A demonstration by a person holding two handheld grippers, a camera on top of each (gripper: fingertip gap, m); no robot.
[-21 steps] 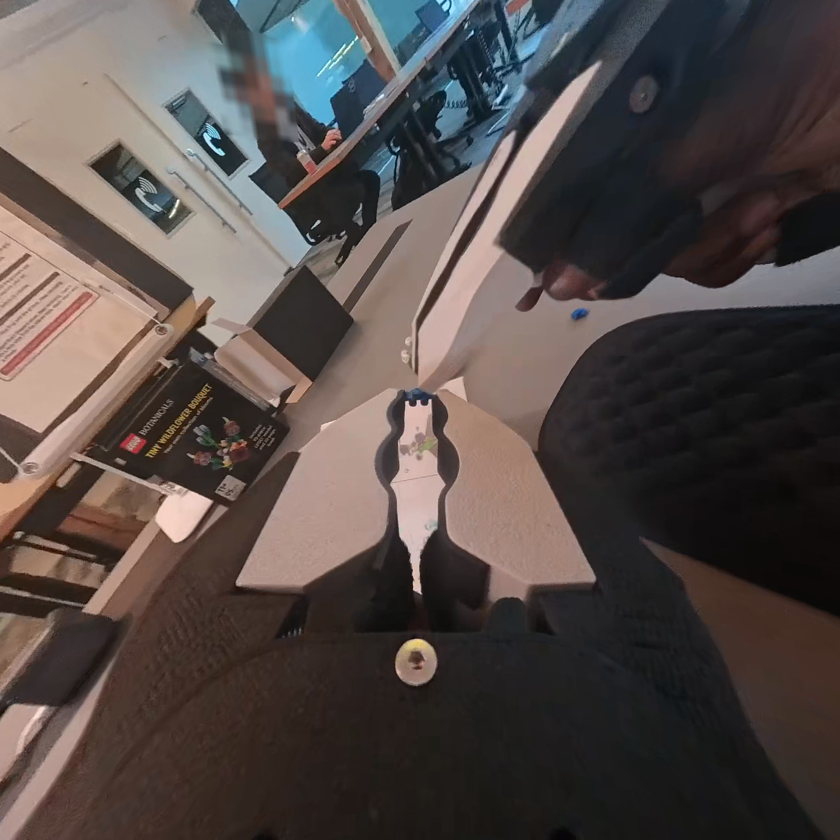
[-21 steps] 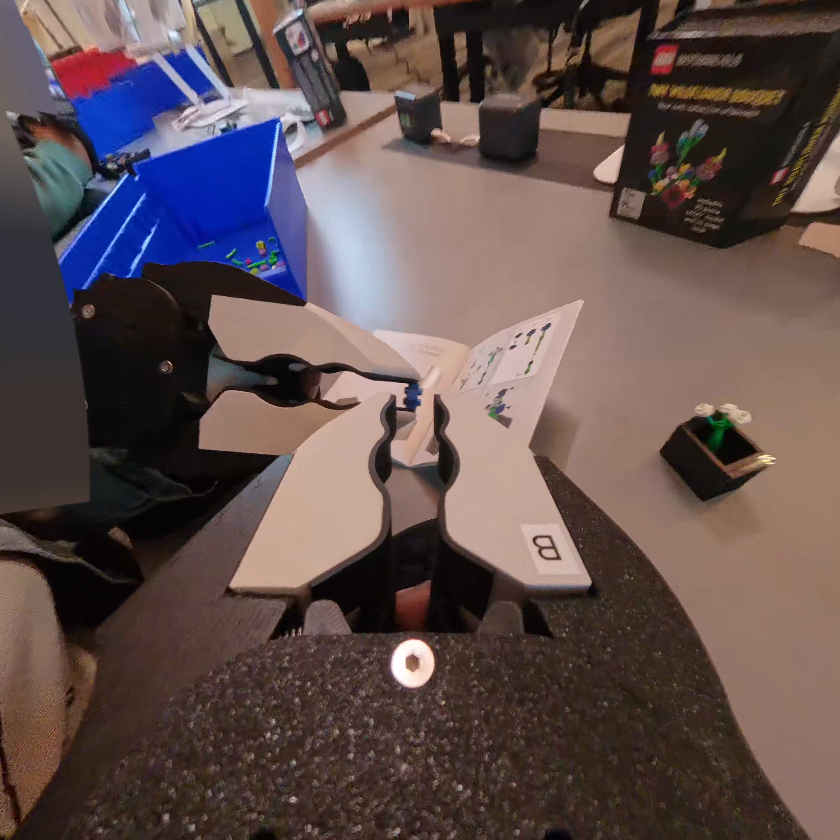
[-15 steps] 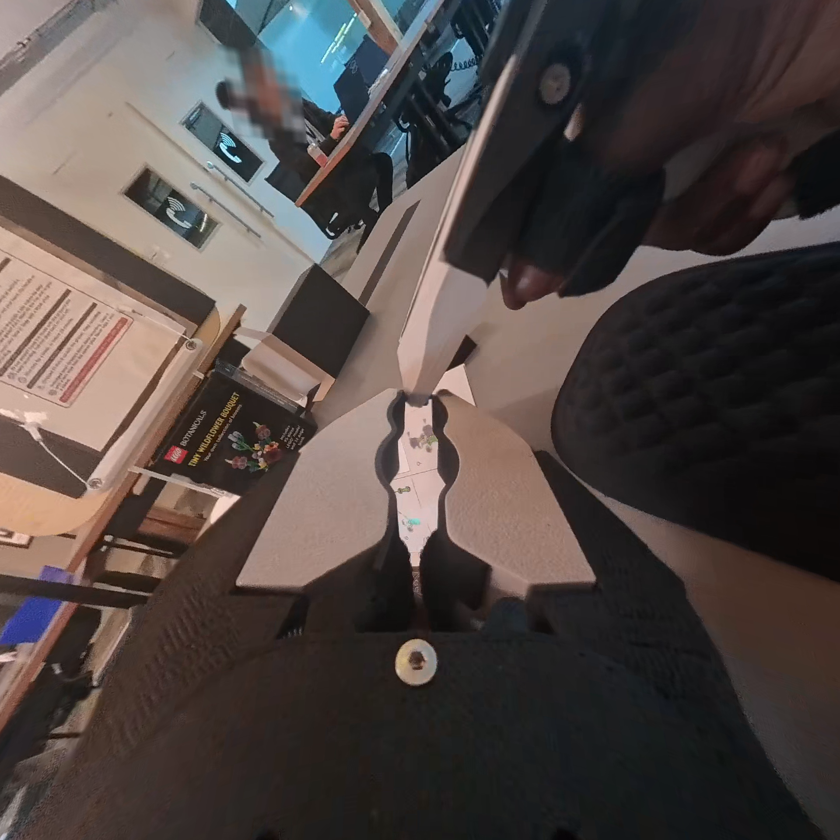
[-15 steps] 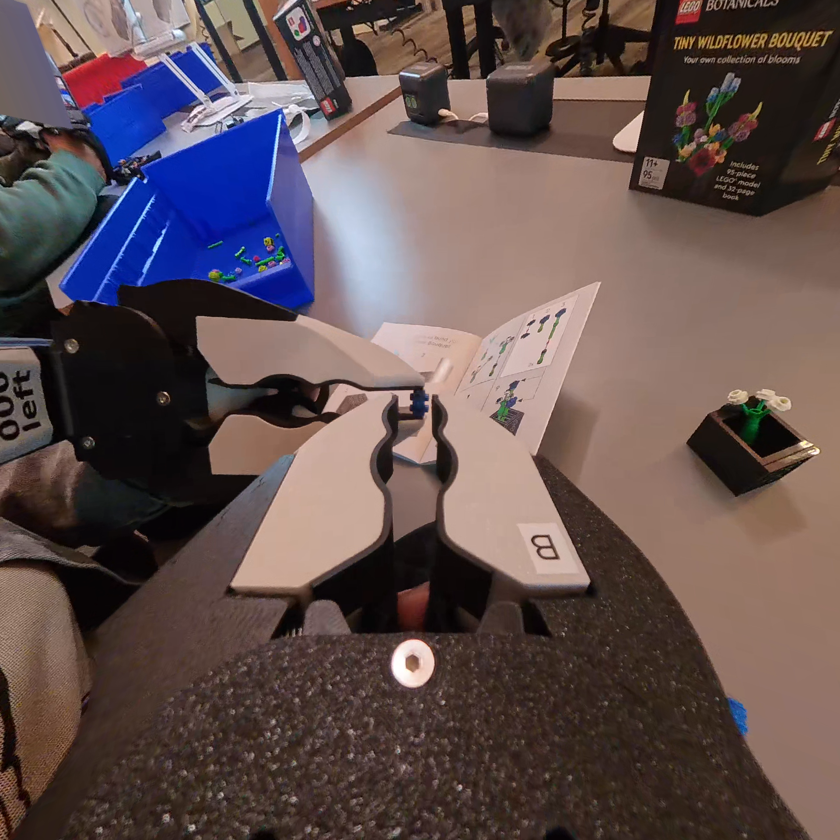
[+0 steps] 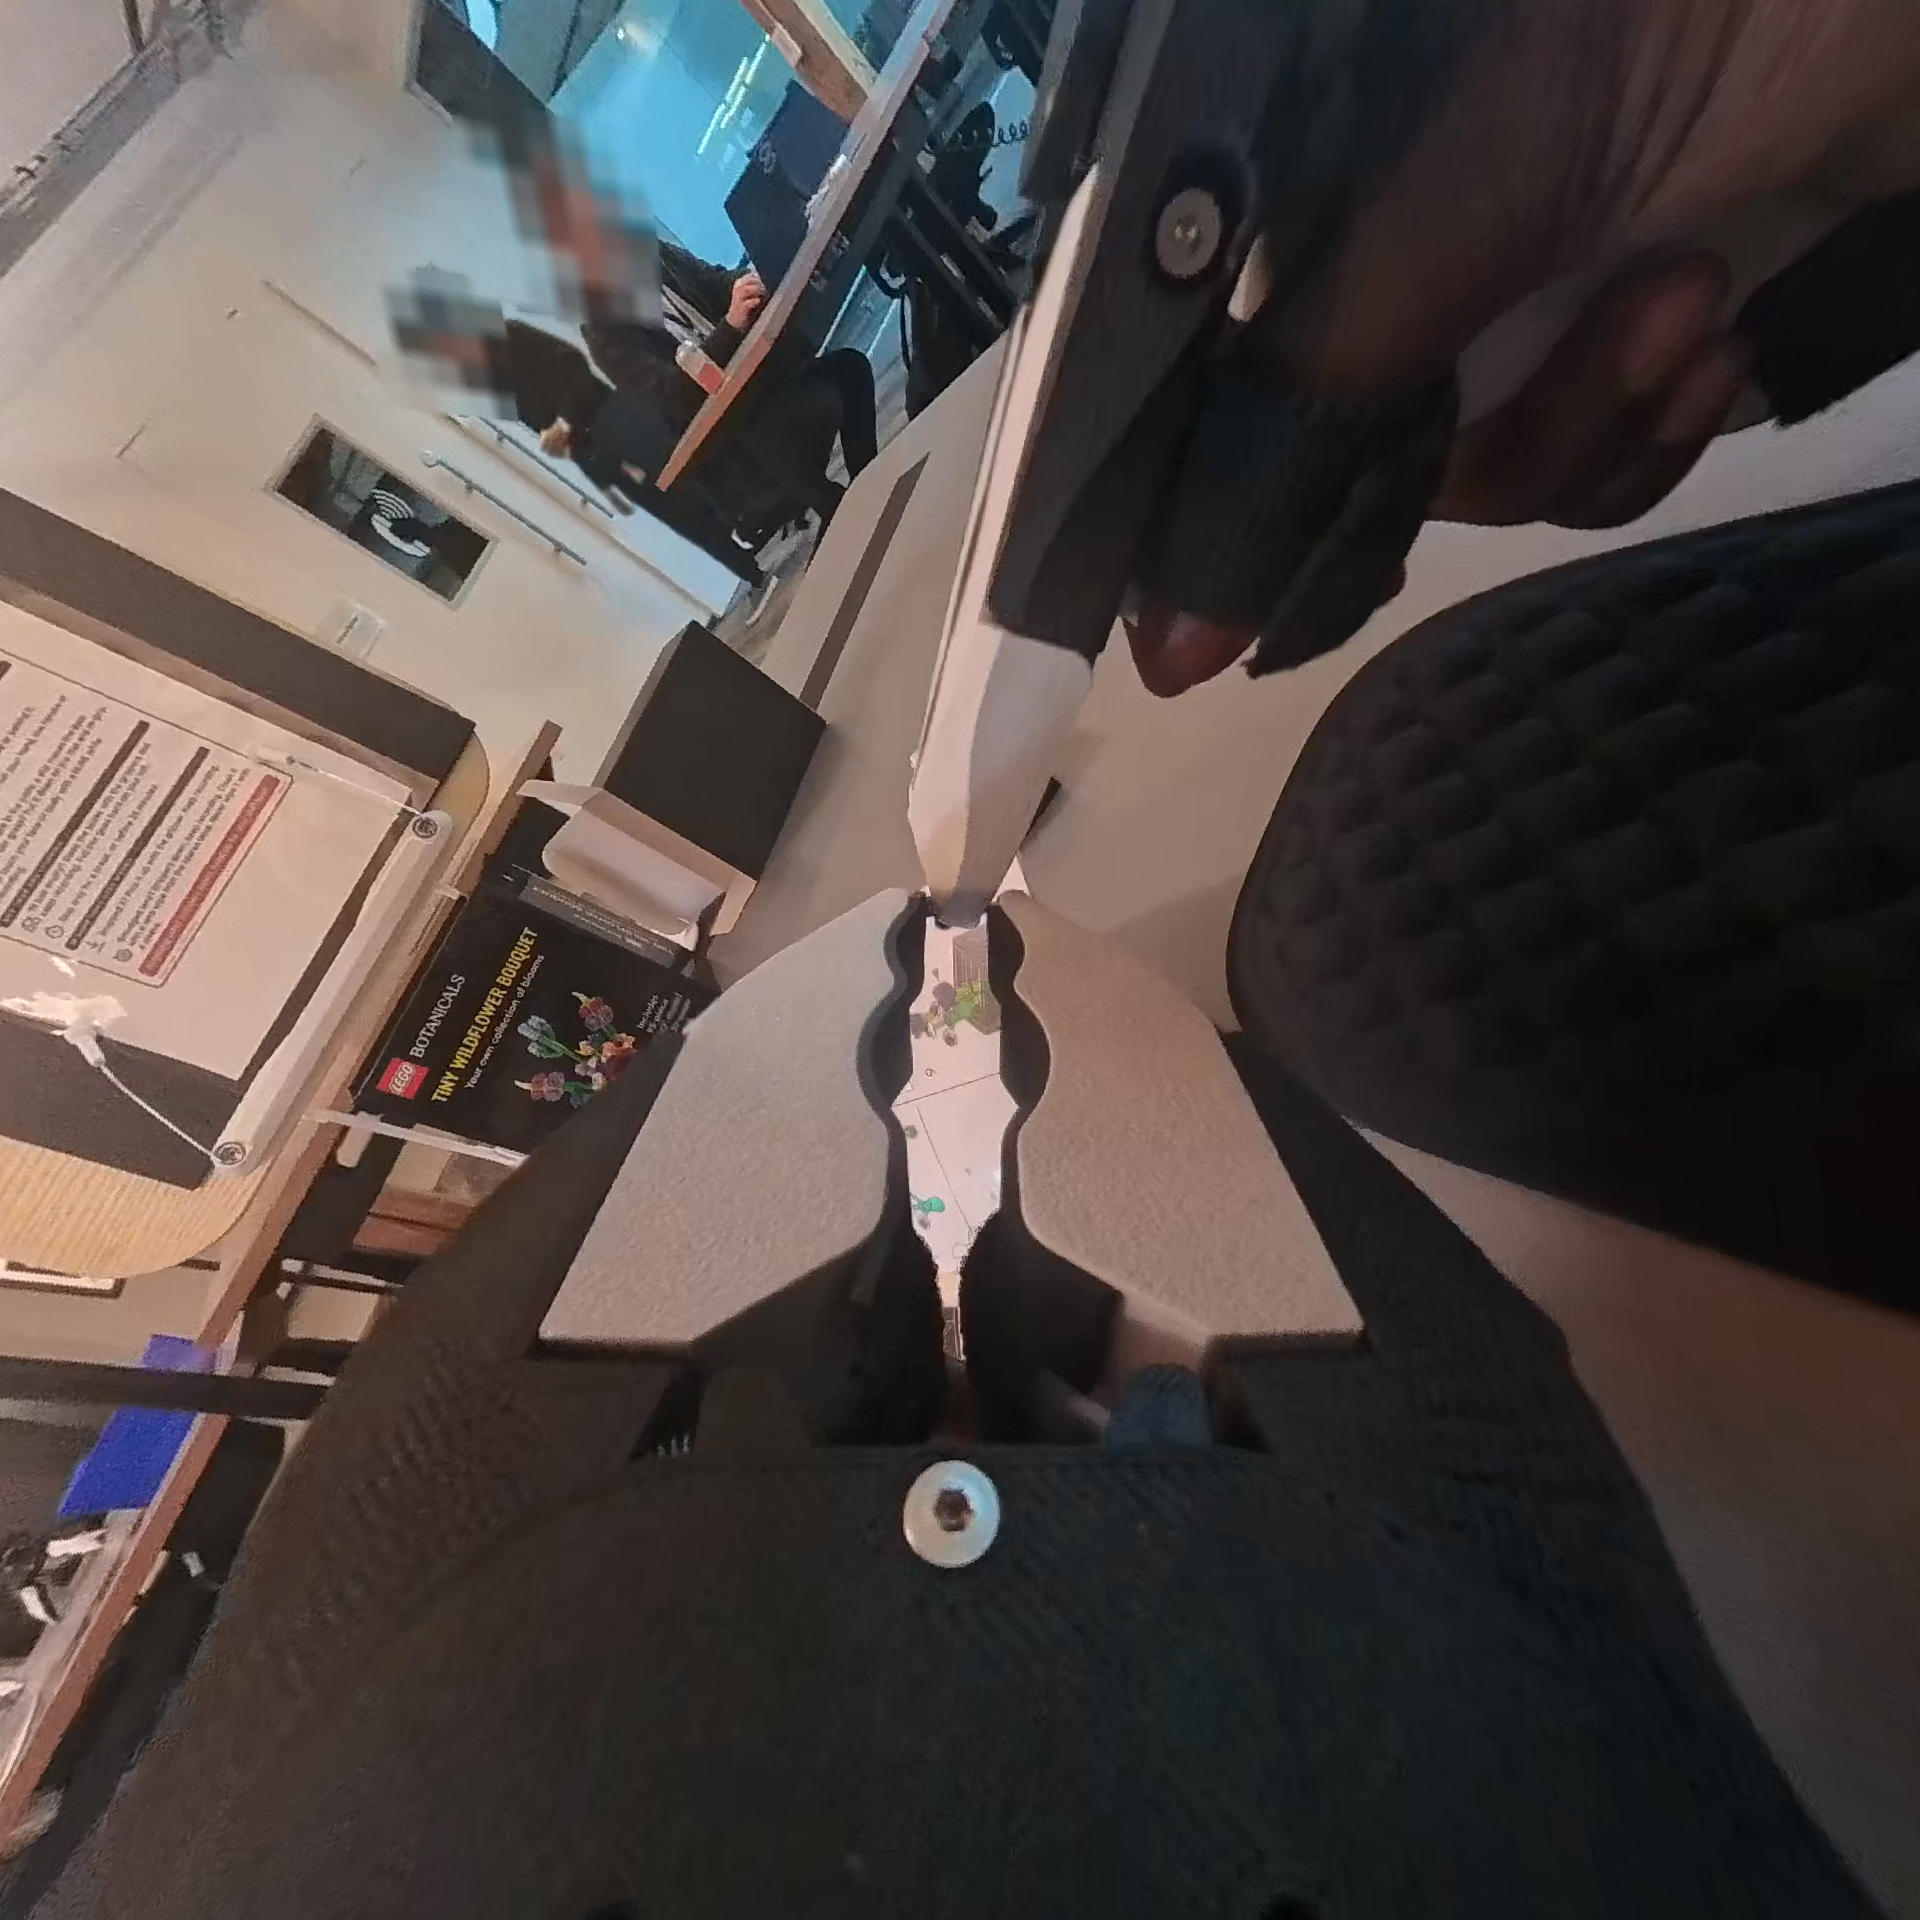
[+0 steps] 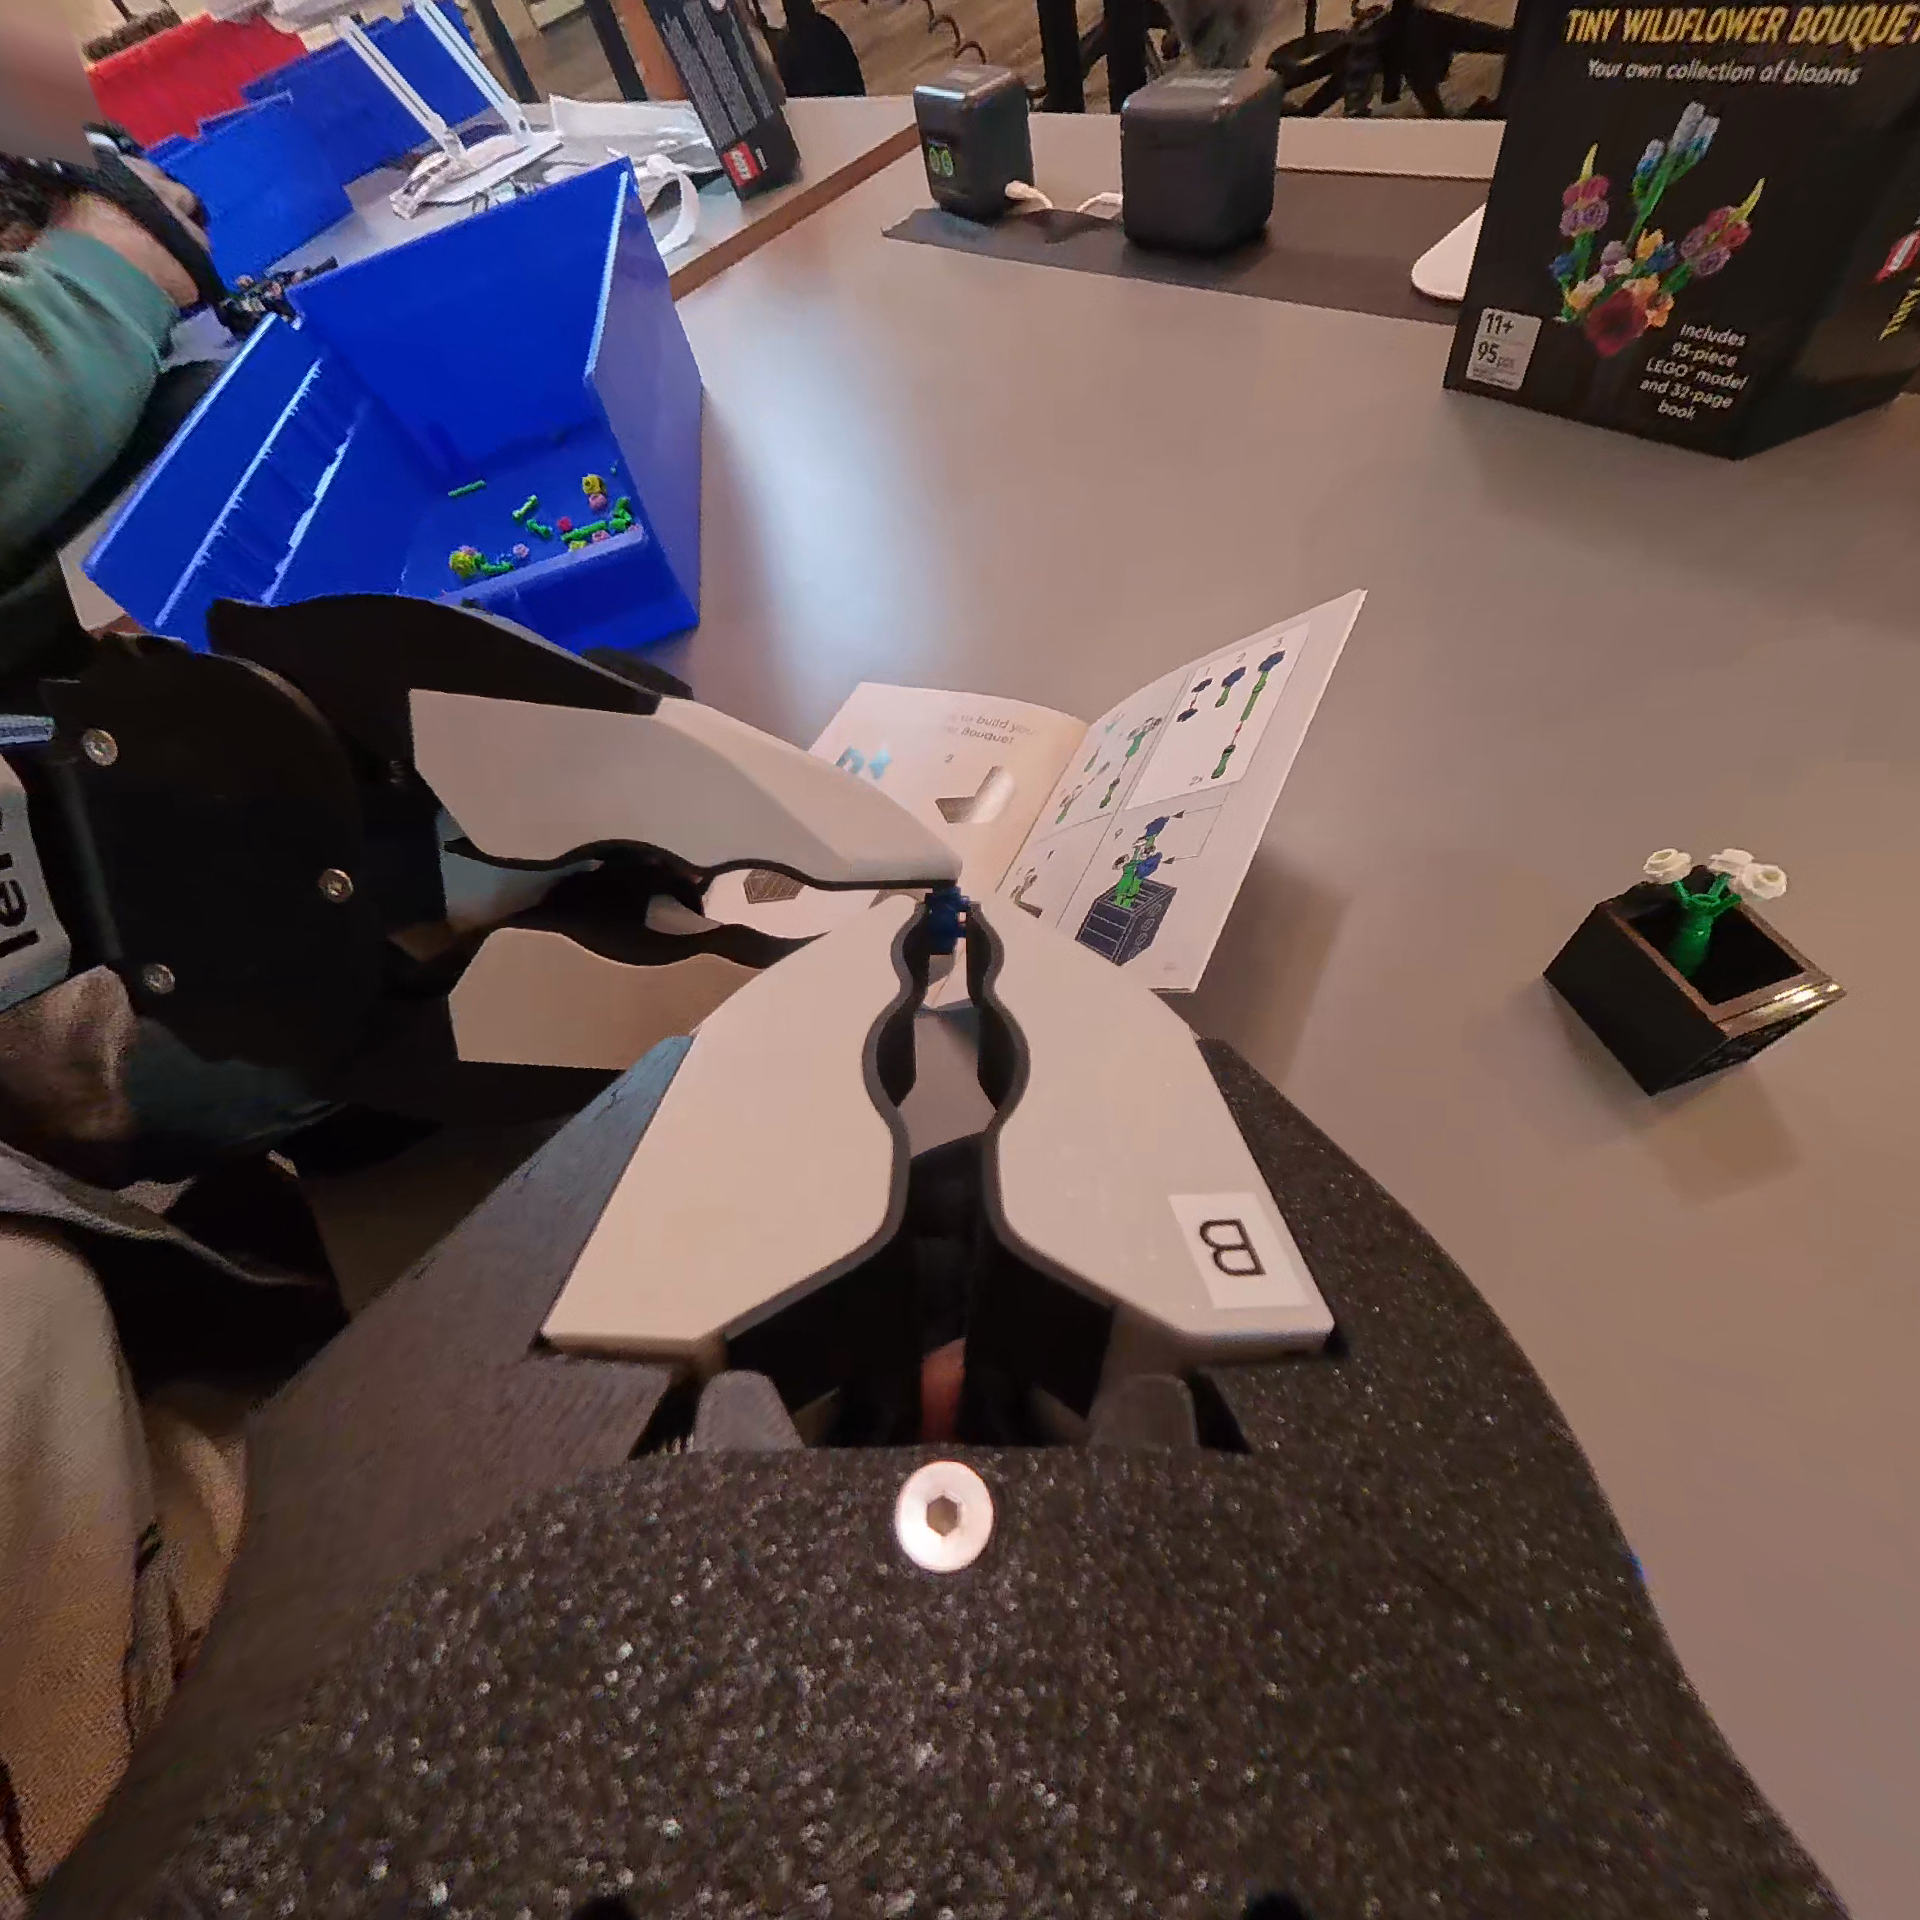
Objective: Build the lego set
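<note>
The right gripper [image 6: 943, 923] is held low over the grey table [image 6: 1143, 499], its two grey fingers drawn together on a small blue lego piece [image 6: 942, 916] pinched at their tips. The left gripper [image 6: 914, 883] comes in from the left, turned on its side, with its fingertips meeting the same blue piece; its fingers are nearly together, but whether they clamp the piece or only touch it cannot be told. In the left wrist view the right gripper [image 5: 961, 904] points down from above, held by a hand [image 5: 1558, 312] in a dark fingerless glove.

Under the two grippers an instruction booklet [image 6: 1164, 790] lies open on the table. To the right stands a small black lego box [image 6: 1694, 987] with a green stem and white flowers in it. A blue bin [image 6: 468, 416] at the left holds loose green, yellow and pink pieces. The black set box [image 6: 1683, 229], printed with a flower bouquet and yellow and white writing, stands at the far right. Two dark cube-shaped devices [image 6: 1195, 156] sit on a dark mat beyond. A green sleeve [image 6: 73, 332] shows at the left edge. The right gripper's finger carries a white sticker [image 6: 1236, 1247].
</note>
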